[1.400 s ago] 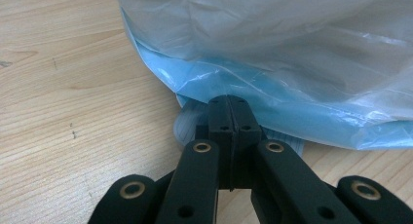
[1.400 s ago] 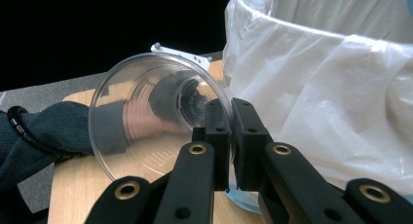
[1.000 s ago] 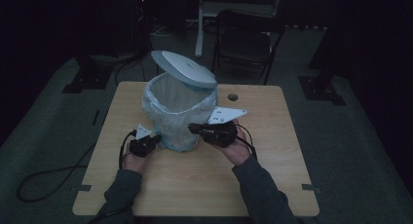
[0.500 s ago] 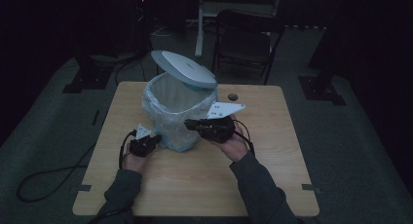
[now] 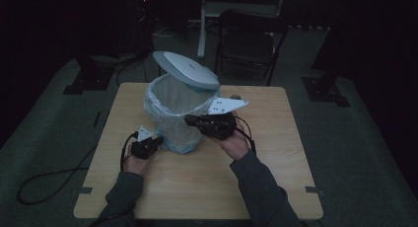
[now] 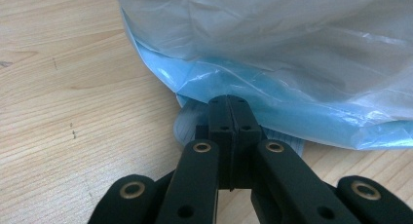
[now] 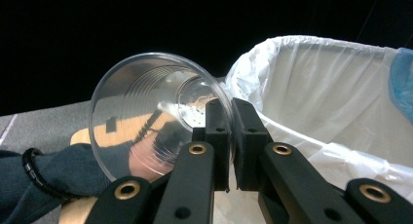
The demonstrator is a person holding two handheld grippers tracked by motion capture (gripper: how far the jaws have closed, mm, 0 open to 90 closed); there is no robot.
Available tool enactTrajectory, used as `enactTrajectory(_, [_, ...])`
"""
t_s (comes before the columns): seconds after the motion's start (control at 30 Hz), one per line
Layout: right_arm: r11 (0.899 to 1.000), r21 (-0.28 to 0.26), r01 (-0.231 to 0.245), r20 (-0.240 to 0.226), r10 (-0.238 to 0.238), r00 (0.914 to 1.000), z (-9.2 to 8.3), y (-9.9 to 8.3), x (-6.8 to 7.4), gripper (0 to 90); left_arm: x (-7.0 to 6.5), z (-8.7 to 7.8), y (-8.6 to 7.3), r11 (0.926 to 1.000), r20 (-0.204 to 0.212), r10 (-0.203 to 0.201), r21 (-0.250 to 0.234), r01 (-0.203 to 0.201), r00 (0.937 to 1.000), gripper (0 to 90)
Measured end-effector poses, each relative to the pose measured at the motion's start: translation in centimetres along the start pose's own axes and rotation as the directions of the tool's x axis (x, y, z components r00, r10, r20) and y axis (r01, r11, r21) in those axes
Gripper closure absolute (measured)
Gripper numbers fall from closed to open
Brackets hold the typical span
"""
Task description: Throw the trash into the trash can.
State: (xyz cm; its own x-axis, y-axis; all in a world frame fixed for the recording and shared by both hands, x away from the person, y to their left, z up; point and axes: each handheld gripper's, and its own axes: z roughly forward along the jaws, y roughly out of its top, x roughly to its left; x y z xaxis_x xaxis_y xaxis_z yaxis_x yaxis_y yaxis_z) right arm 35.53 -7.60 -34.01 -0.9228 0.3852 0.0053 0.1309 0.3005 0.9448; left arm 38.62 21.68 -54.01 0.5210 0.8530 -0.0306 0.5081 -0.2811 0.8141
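Dim high view, bin [image 5: 172,118] base hidden by liner, clear ribbed cup [image 7: 156,112] pinched at rim by right gripper [image 7: 228,117], left gripper [image 6: 229,112] closed at pedal [image 6: 187,129].

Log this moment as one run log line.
right tongs: shut on clear cup rim, beside bin | left tongs: shut at bin base | lid: open

High view looks down; both gripper views closely face the bin [image 5: 180,113].
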Motion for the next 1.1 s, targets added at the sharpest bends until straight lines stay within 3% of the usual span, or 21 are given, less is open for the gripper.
enactTrajectory(0.5, [0.999, -0.031, -0.014, 0.004, 0.014, 0.9999, -0.1, 0.6, -0.3, 86.2, 0.0, 0.0, 0.0, 1.0, 0.005, -0.002, 0.003, 0.002, 1.0, 90.0])
enactTrajectory(0.73, [0.997, -0.071, -0.028, 0.001, 0.028, 0.9996, -0.5, 1.2, -0.4, 86.4, 0.0, 0.0, 0.0, 1.0, 0.002, -0.003, -0.001, 0.003, 1.0, 90.0])
enactTrajectory(1.1, [0.996, -0.089, -0.031, 0.043, 0.035, 0.9985, -0.8, 1.8, -0.9, 86.4, 0.0, 0.0, 0.0, 1.0, 0.002, -0.003, 0.0, 0.003, 1.0, 90.0])
